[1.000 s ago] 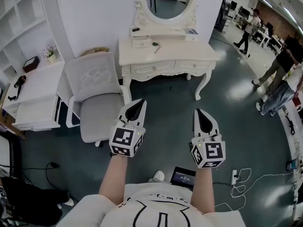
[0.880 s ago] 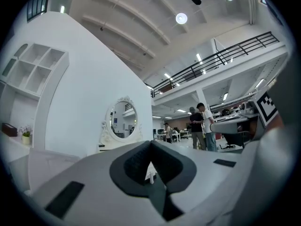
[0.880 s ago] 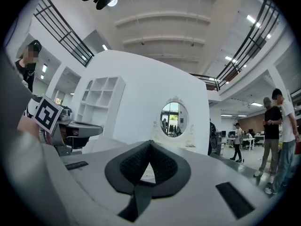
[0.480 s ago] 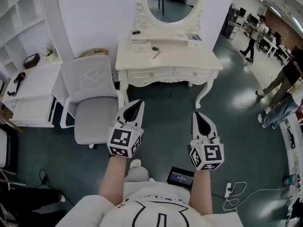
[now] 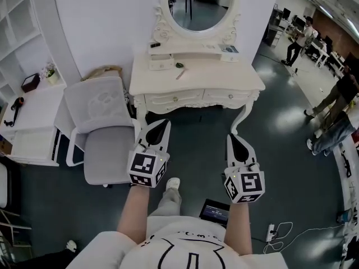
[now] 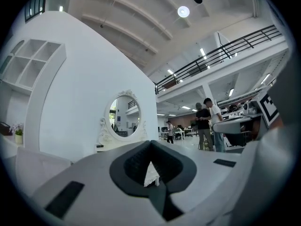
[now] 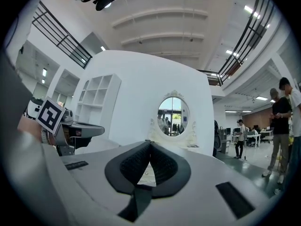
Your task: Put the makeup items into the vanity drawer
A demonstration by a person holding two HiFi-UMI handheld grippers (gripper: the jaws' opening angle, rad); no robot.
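Vs a sec ago the vanity counter sits nearer & larger in the head view, w/ its oval mirror at the far edge; the grey chair has slid further left in frame; a shoe now shows further up between the forearms; both grippers keep the same level, side-by-side pose, well short of the counter. On the left gripper the fingers are pressed together w/ nothing between; the right gripper is the same, fingers tip to tip, empty. The makeup items lie on the counter top, far side, left of centre: a thin stick w/ long axis running near-left to far-right; a small green item just beyond it; a white box to their left; which end of the stick is its tip can't be told. The vanity drawers are both closed along the near front.
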